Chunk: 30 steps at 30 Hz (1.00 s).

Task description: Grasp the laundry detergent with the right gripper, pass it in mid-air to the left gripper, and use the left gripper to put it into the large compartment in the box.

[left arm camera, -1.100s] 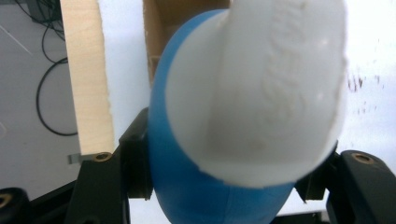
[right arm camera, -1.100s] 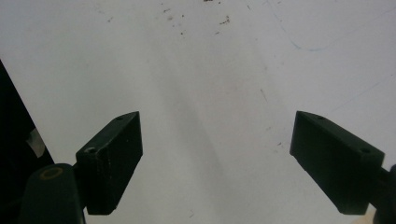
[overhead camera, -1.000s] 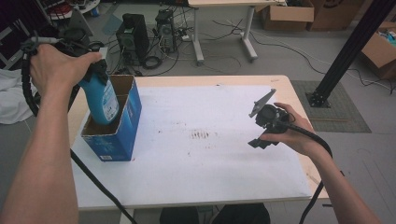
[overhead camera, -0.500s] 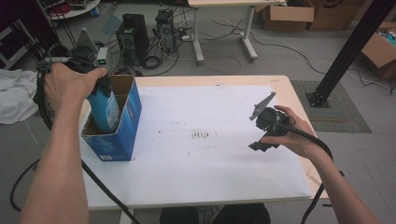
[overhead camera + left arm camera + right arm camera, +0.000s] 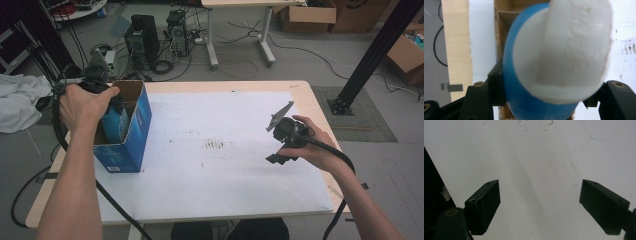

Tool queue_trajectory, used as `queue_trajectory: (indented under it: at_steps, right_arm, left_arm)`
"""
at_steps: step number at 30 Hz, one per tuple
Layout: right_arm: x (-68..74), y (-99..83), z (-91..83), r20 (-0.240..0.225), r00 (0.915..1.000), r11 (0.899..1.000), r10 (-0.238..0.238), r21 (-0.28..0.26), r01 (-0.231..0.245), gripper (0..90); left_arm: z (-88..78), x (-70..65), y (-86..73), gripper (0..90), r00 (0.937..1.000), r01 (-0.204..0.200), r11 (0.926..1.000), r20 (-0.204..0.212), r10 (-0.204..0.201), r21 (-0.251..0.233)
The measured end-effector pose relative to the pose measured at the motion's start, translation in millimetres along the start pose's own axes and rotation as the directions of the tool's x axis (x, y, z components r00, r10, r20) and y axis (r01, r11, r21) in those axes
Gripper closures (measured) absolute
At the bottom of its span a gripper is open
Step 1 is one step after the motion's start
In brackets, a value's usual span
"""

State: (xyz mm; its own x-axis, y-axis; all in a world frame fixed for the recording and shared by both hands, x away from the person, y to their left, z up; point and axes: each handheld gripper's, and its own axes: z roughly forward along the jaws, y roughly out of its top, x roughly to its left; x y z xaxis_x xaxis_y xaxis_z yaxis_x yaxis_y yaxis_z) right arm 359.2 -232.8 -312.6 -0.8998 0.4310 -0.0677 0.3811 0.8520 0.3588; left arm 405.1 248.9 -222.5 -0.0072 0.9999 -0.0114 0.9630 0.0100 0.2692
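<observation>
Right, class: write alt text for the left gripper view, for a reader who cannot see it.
A blue bottle with a white cap, seen close up and clamped between the left gripper's two black jaws, hangs over an open cardboard box on a white table.

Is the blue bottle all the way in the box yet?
Almost. Done: the left tool has the blue bottle clamped by its body and has brought it inside the open top of the blue cardboard box. In hand: it is lowering the bottle. Left: letting go and pulling out. The right tool waits open over the white table, holding nothing.
</observation>
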Motion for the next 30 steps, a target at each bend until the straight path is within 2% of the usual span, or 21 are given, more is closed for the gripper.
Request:
queue_trajectory:
  at_steps: [14, 20, 21, 30]
  right_arm:
    - [1.2, -3.5, 3.5, -0.003, 1.0000, 1.000, -0.001, 0.002, 0.001, 17.0]
    - [1.4, -5.4, 4.8, -0.004, 1.0000, 1.000, 0.002, 0.005, -0.002, 17.0]
    - [1.3, -5.6, 4.9, -0.003, 1.0000, 1.000, 0.001, 0.004, -0.001, 17.0]
    - [3.1, -5.3, 7.8, -0.007, 1.0000, 1.000, 0.001, 0.010, -0.001, 17.1]
  left_arm:
    - [20.5, 1.6, -5.6, 38.1, 0.9999, 0.010, 0.9999, 0.006, -0.010, -0.008]
    - [31.2, 4.3, -10.3, 38.1, 0.9996, 0.028, 0.9996, 0.007, -0.028, -0.008]
    - [33.0, 4.8, -11.3, 38.1, 0.9991, 0.042, 0.9989, 0.008, -0.042, -0.019]
    - [45.5, 5.4, -16.6, 38.1, 0.9983, 0.058, 0.9980, 0.002, -0.058, -0.027]
